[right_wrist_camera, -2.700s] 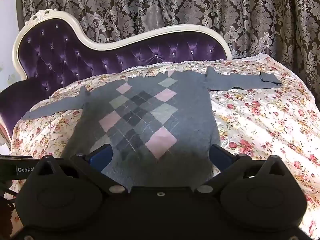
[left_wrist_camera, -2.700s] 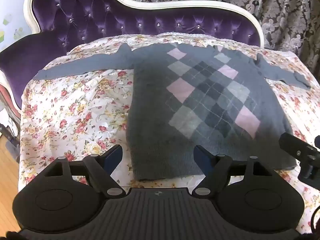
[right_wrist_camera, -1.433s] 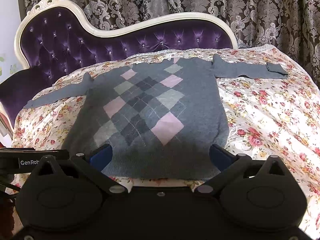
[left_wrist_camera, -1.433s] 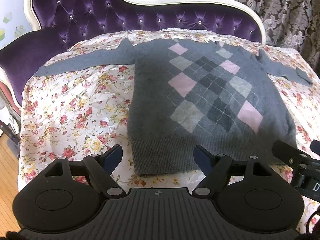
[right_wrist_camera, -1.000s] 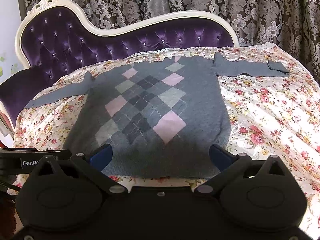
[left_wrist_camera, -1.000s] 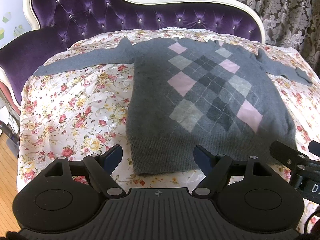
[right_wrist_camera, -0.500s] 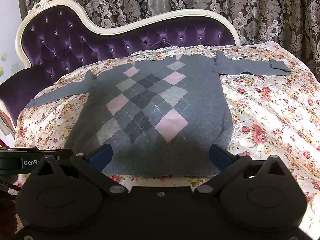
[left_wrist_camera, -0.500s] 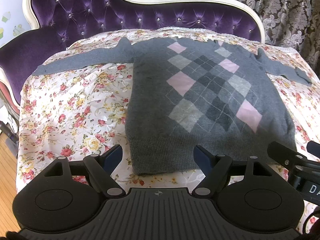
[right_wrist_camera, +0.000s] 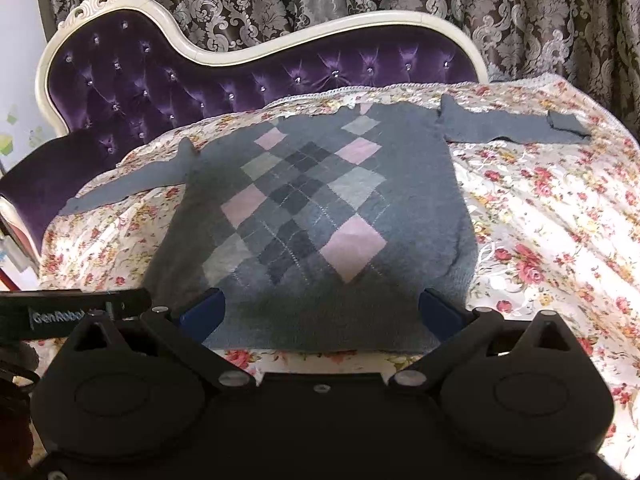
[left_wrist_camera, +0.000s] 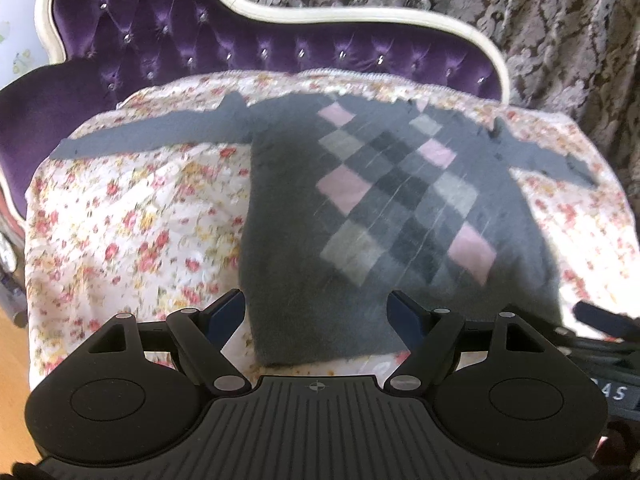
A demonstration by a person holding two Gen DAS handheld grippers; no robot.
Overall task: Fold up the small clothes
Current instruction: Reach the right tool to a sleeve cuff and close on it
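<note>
left wrist view, a bit blurred: the left gripper [left_wrist_camera: 316, 312] hangs low over the near hem of the grey argyle sweater [left_wrist_camera: 384, 216], fingers spread wide and gripping nothing — the sweater lies flat on the floral bedspread [left_wrist_camera: 132, 216], sleeves out. right wrist view: the right gripper [right_wrist_camera: 320, 314] sits level at the hem too, jaws splayed and empty, before the purple tufted headboard [right_wrist_camera: 200, 76].

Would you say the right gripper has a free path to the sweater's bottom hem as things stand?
Probably yes. The right gripper is open and empty, and the sweater lies flat on the floral cover, its hem just ahead of the fingers with nothing between. The left gripper stays off to the side.
</note>
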